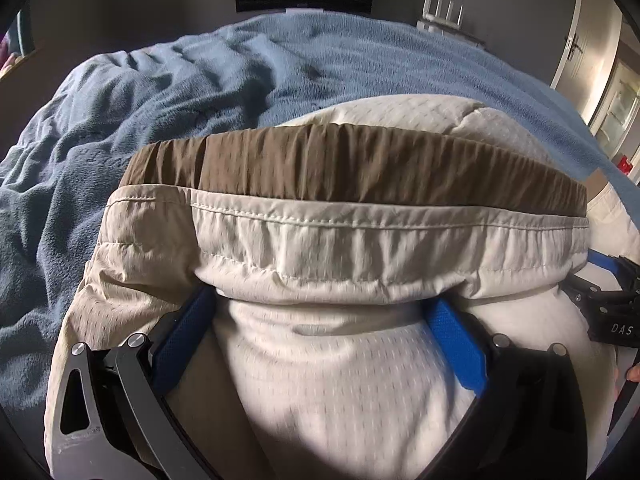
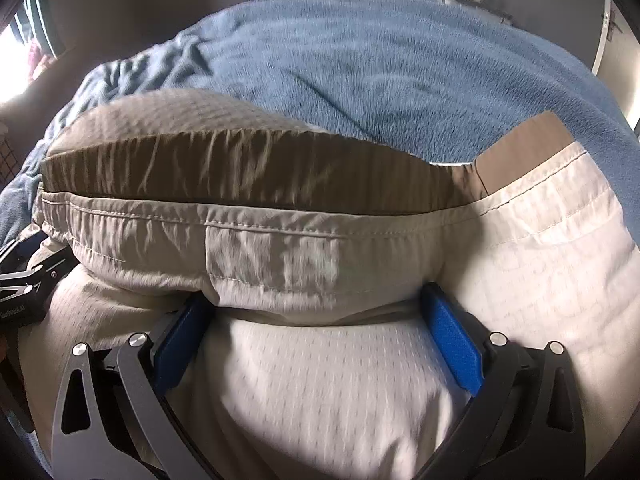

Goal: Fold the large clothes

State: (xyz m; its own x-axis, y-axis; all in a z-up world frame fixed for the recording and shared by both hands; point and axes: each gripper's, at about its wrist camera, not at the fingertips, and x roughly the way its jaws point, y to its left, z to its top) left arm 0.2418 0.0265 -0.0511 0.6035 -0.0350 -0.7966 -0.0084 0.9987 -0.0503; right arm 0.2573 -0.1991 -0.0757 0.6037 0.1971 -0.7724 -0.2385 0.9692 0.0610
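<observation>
One garment, two grippers, one blue blanket, on a bed. Left gripper and right gripper both spread wide with cloth bunched between the blue pads; fingertips hidden under the waistband, grip itself impossible to tell. Waistband edge running across both views, elastic, gathered; cream outside, brown inside, white mesh lining. Bare blanket beyond the garment, rumpled at left, smoother at right
</observation>
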